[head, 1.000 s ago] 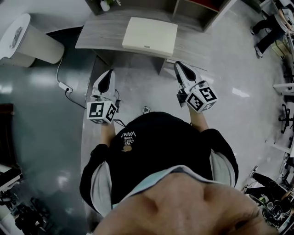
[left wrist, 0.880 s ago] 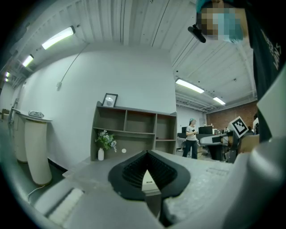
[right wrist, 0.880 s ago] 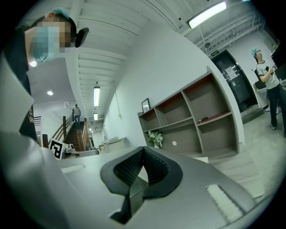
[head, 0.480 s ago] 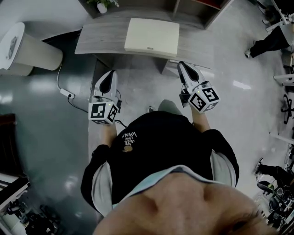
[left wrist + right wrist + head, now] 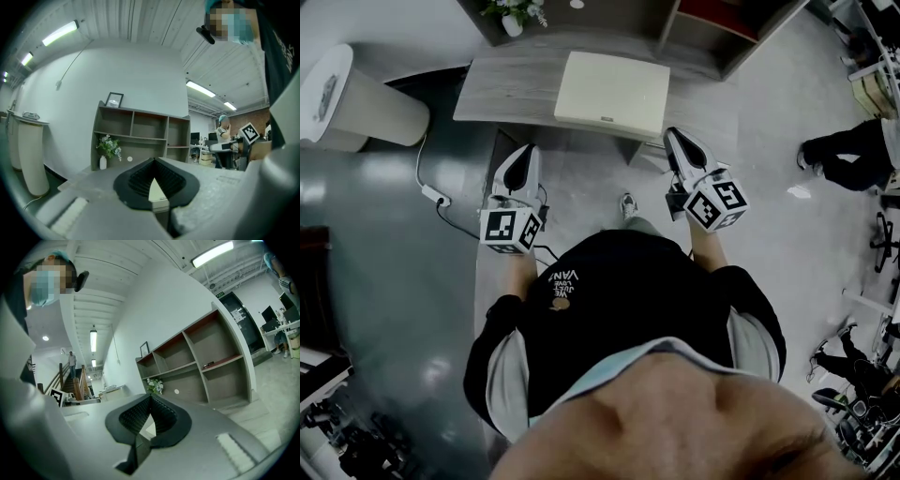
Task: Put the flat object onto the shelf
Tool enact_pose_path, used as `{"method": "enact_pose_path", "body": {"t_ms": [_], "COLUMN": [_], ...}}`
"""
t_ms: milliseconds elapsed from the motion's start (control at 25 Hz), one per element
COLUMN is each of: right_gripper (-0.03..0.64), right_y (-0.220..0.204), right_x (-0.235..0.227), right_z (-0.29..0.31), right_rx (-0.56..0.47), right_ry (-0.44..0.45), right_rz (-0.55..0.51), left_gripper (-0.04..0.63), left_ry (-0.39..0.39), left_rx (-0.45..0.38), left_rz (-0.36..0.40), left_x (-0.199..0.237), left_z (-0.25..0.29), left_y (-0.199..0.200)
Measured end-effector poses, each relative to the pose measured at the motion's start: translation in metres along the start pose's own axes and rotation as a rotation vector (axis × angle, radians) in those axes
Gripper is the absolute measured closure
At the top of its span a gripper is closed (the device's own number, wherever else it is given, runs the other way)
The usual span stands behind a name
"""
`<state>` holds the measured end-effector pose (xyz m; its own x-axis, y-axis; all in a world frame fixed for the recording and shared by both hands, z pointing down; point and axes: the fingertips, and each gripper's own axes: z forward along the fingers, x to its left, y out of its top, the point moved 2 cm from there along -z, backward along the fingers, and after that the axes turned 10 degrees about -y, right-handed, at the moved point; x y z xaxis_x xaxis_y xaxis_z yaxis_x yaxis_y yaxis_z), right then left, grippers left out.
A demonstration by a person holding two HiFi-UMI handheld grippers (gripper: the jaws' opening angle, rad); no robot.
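Nothing of the task was done. The shelf [image 5: 712,28] stood behind the grey table [image 5: 502,80], which bore the cream flat object [image 5: 612,94], lying untouched. The left gripper [image 5: 522,155] and right gripper [image 5: 674,139] hung short of its near edge, jaws clenched on nothing. Grasping, lifting and placing were all left to do.

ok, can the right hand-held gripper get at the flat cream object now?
Probably yes: the right hand-held gripper points toward the flat cream object on the table, nothing between them. Its jaws are shut, so open first.
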<state>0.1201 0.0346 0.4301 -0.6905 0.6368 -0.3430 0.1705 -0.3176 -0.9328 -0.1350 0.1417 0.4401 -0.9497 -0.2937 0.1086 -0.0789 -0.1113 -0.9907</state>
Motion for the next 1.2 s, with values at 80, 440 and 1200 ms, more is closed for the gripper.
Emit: {"method": "enact_pose_path", "body": {"t_ms": [80, 440, 1200], "right_gripper": [0.618, 0.618, 0.618], "right_y": [0.004, 0.017, 0.012], "right_x": [-0.006, -0.043, -0.105], "right_z": [0.01, 0.046, 0.101], "right_rx": [0.0, 0.028, 0.113], "right_ry": [0.012, 0.071, 0.149], "right_rz": [0.0, 0.004, 0.02], "left_gripper": [0.594, 0.594, 0.594], "left_ry": [0.015, 0.076, 0.161], "left_rx": [-0.002, -0.01, 0.0], "left_rz": [0.0, 0.0, -0.023], "left_x": [0.005, 0.006, 0.012], "left_z": [0.009, 0.05, 0.114], "left_y": [0.002, 0.007, -0.007]}}
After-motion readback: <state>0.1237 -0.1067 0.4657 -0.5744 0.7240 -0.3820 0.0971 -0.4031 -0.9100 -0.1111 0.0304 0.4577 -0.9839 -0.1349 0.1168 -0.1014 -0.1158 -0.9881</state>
